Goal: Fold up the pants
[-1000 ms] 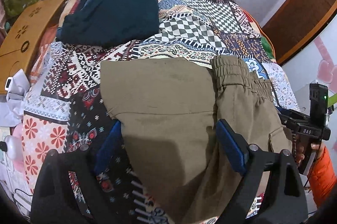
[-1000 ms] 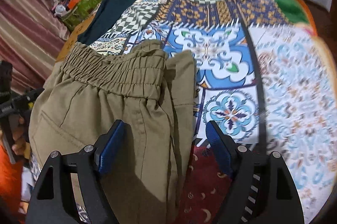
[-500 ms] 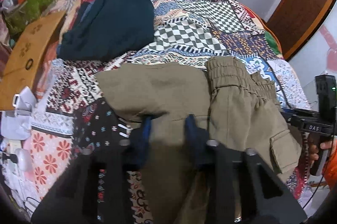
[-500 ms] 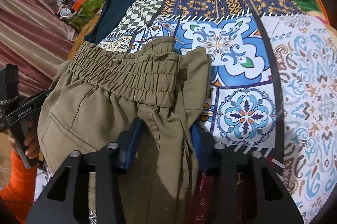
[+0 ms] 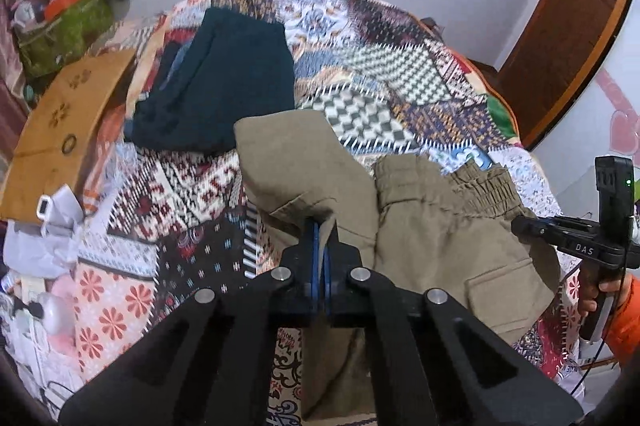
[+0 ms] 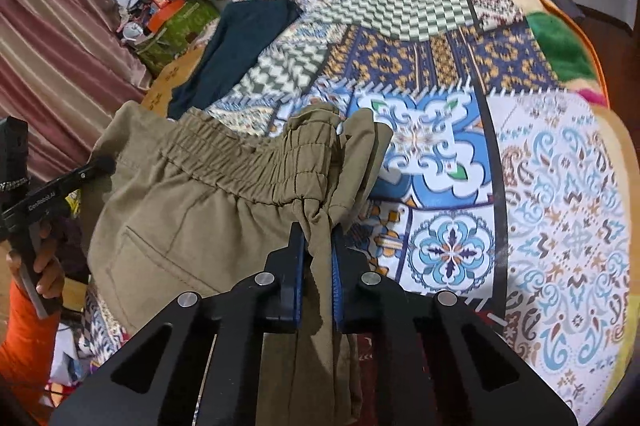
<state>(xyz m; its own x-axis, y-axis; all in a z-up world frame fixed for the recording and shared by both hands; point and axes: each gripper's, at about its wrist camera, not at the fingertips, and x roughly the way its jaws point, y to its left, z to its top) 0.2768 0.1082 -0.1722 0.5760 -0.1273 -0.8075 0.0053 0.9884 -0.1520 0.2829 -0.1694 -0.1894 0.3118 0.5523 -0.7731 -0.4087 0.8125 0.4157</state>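
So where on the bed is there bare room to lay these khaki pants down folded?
The quilt is bare to the right of the khaki pants and beyond their waistband. The left side is crowded: dark folded garment, wooden board.

Matt cloth, black plastic and varnished wood on a bed

The khaki pants [image 5: 432, 238] were matt woven cloth with a gathered elastic waistband; the patchwork bedspread [image 5: 400, 81] was soft printed fabric. The left gripper [image 5: 320, 238] was matt black plastic with blue pads and shiny metal pins. At upper right, a door [image 5: 568, 37] looked like glossy brown wood.
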